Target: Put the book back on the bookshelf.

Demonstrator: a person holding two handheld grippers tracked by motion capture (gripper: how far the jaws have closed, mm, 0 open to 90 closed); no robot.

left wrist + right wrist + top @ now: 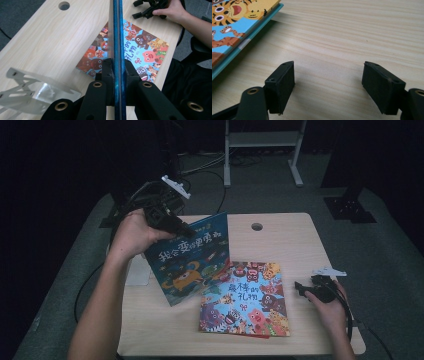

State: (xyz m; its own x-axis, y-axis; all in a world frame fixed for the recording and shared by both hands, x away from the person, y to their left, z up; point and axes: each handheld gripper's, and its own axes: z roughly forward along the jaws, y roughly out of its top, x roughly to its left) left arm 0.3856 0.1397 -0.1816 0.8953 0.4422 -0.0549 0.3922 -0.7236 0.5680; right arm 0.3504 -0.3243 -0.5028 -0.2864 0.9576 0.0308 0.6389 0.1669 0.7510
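The left gripper [186, 228] was clamped on the upper edge of a thin blue picture book with a yellow monster and white Chinese lettering on its cover [192, 260]. The book hung tilted above the left half of the pale wooden tabletop [280, 227], its lower corner close to the surface and just overlapping the near-left side of a second book. In the left gripper view the black jaws stood pressed against both faces of the blue book [117, 37], seen edge-on and running straight up between them.

The second book, a flat picture book with a light blue cover crowded with cartoon animals [247, 300], lay on the tabletop near its middle, toward the near edge. A round hole [257, 226] showed in the far part of the tabletop.

The right gripper [298, 289] rested low at the right side of the tabletop, just right of the animal book and apart from it. Its jaws stood apart with only bare wood between them [328, 82], and the animal book's corner [242, 22] lay off to the far left.
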